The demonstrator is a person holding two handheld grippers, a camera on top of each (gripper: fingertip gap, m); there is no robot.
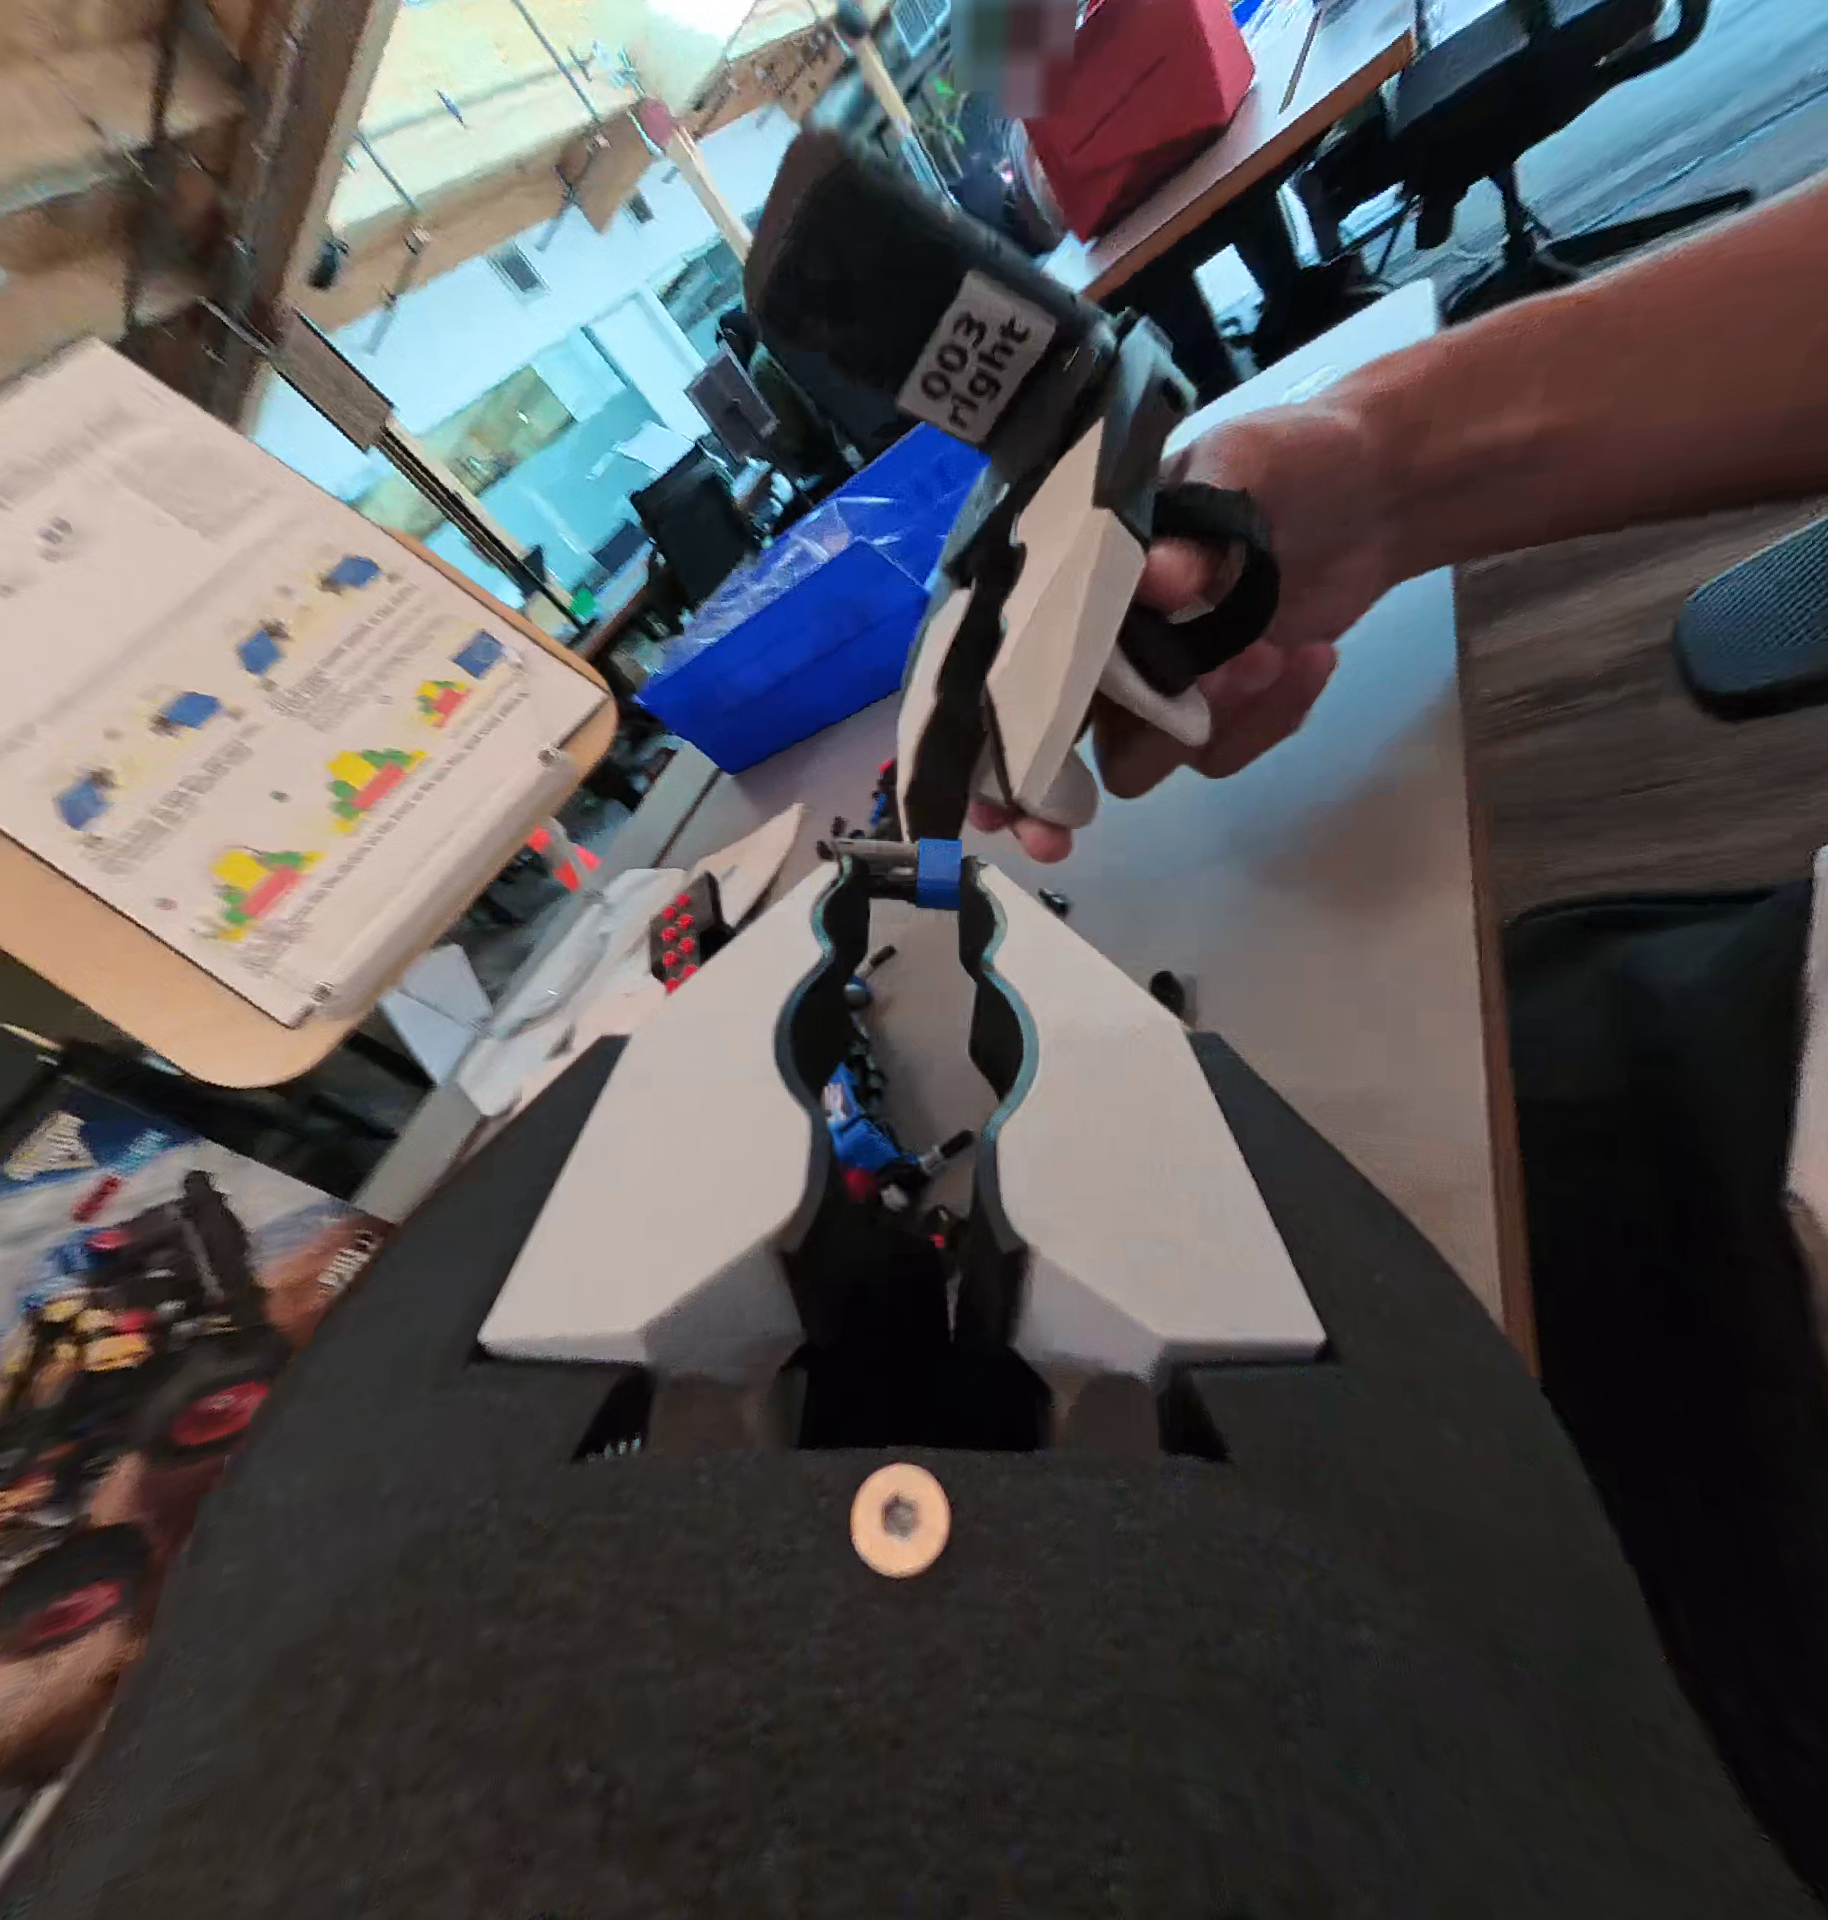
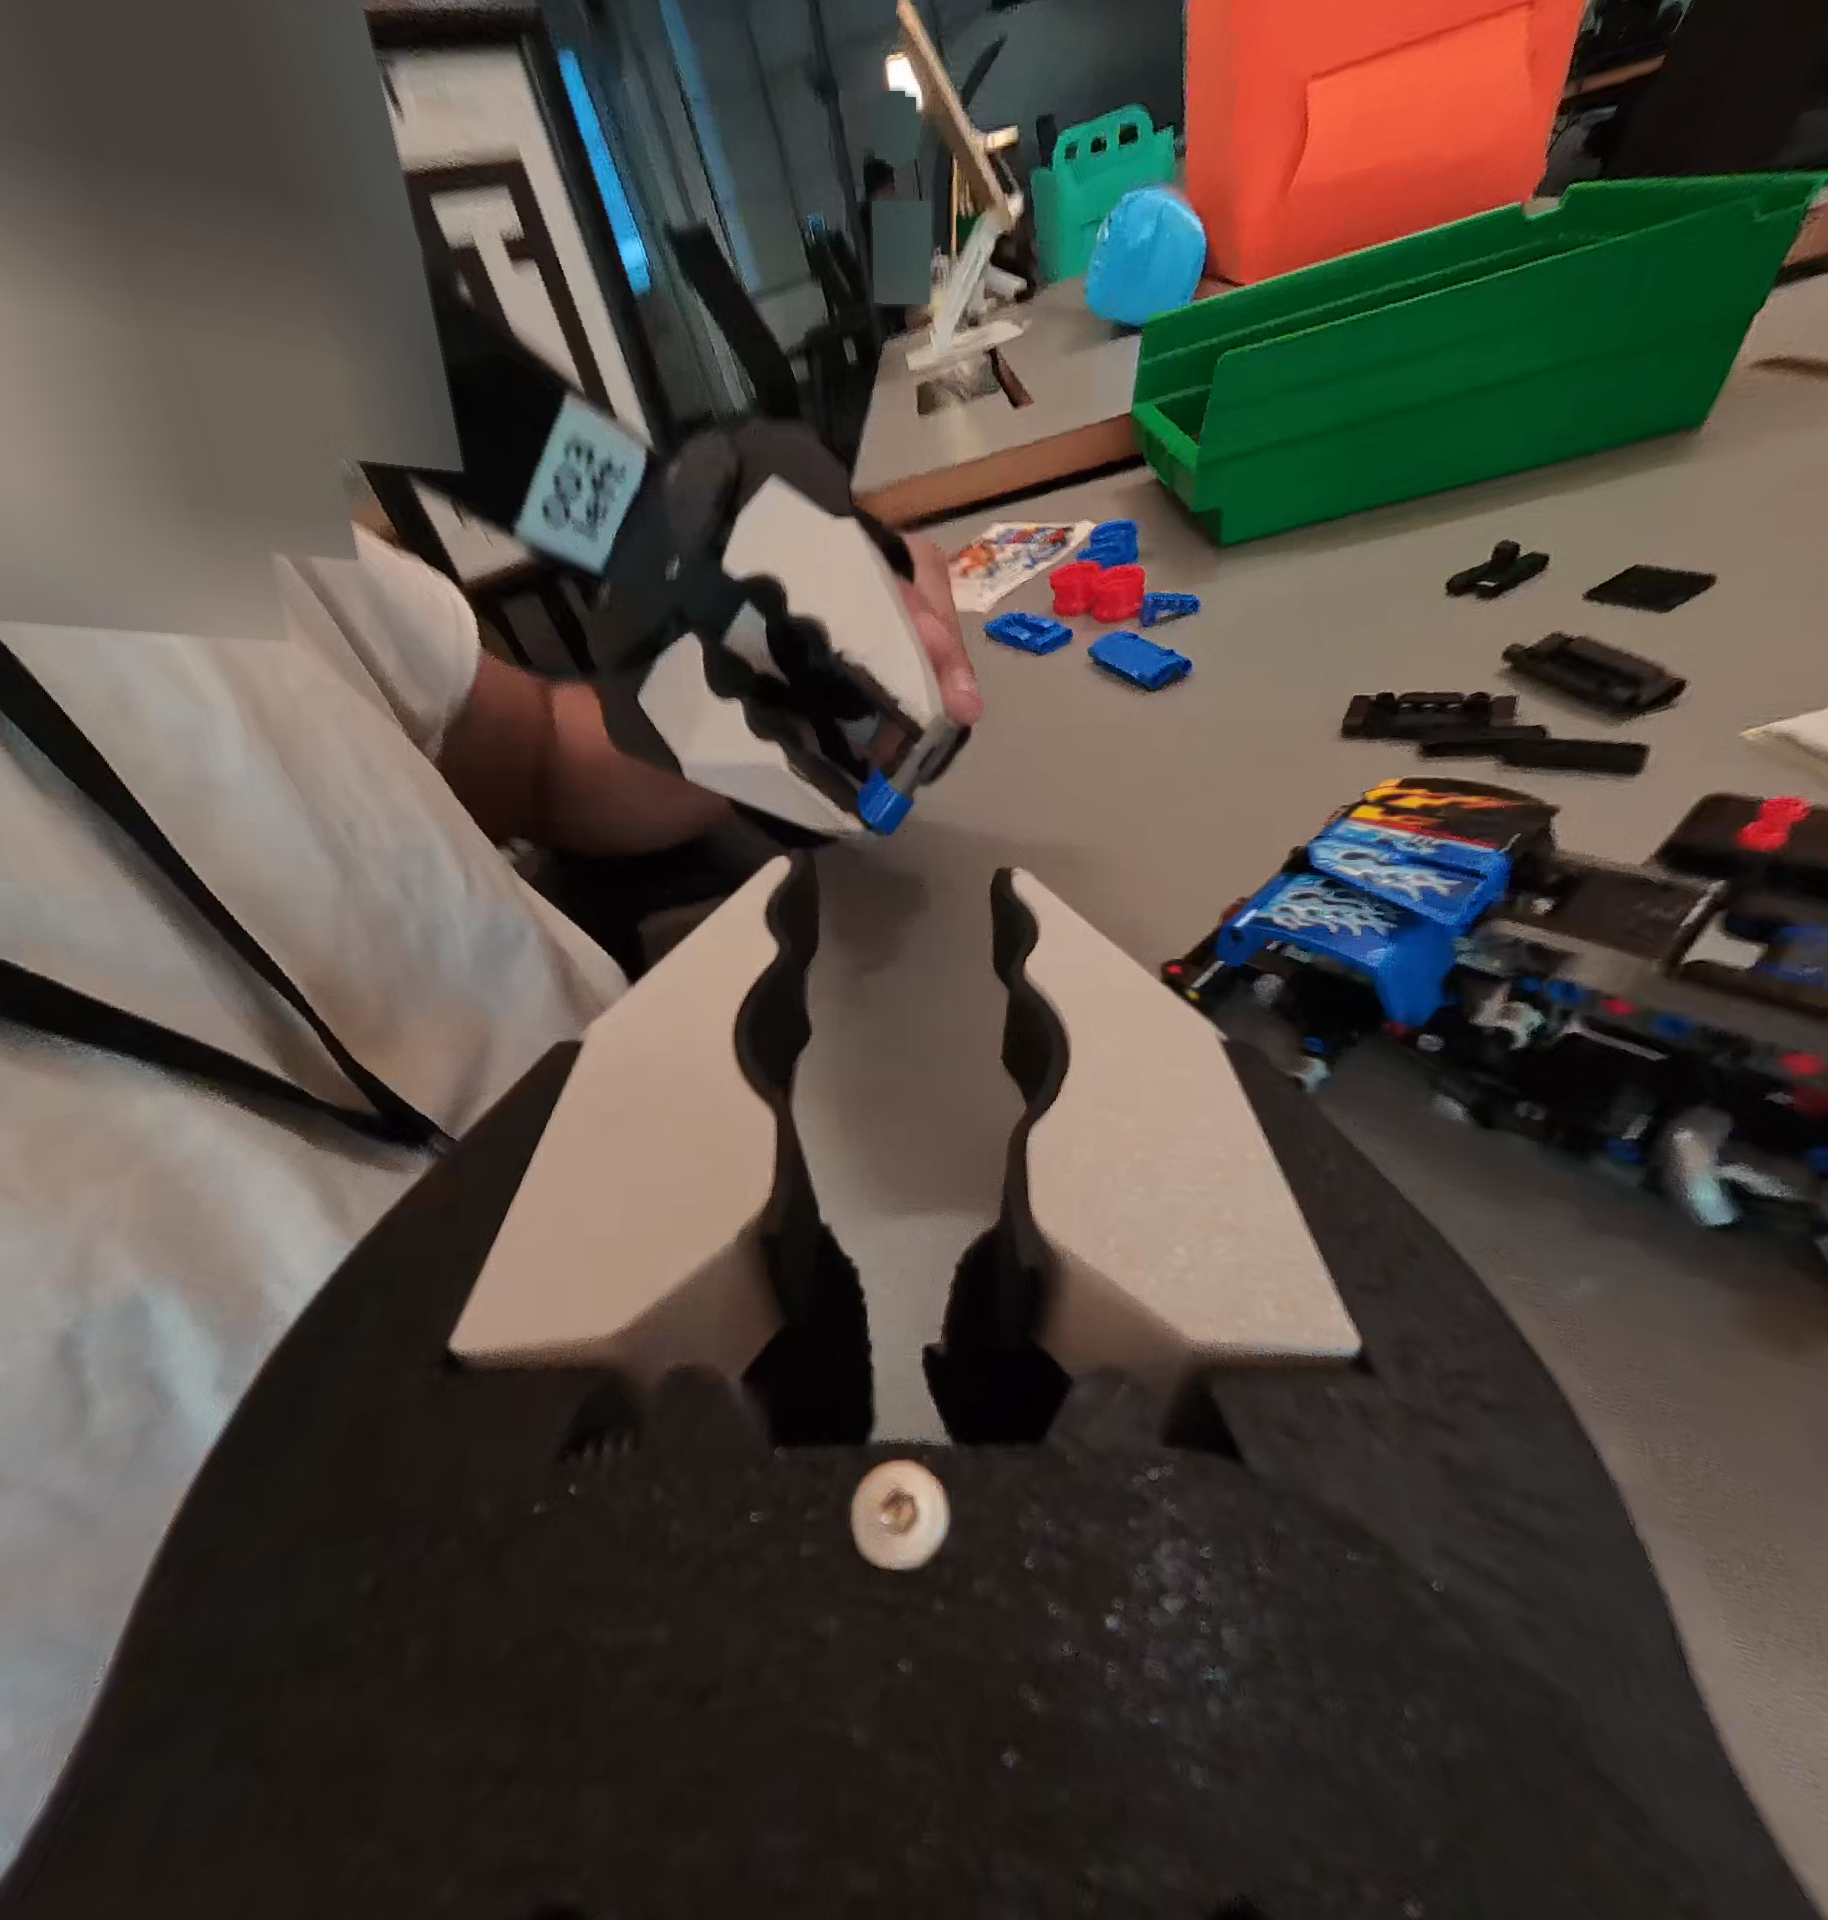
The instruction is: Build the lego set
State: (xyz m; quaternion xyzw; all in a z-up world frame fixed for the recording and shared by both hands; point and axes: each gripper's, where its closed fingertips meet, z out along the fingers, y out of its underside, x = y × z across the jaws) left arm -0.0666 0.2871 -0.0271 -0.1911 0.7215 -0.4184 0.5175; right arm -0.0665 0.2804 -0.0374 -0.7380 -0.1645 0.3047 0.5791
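My left gripper is shut on a short grey axle with a blue bush on its end, held up above the table. The same axle and bush show at its tips in the right wrist view, where the left gripper is just beyond my right one. My right gripper is open and empty, its tips close to the bush; in the left wrist view it comes down from above. The partly built blue and black Lego vehicle lies on the table to the right.
Loose blue and red pieces and black pieces lie on the grey table. A green bin stands behind them. An instruction sheet on a board, a blue bin and the set's box are on the left. Only a small space, under 4 cm, lies between the two pairs of fingers.
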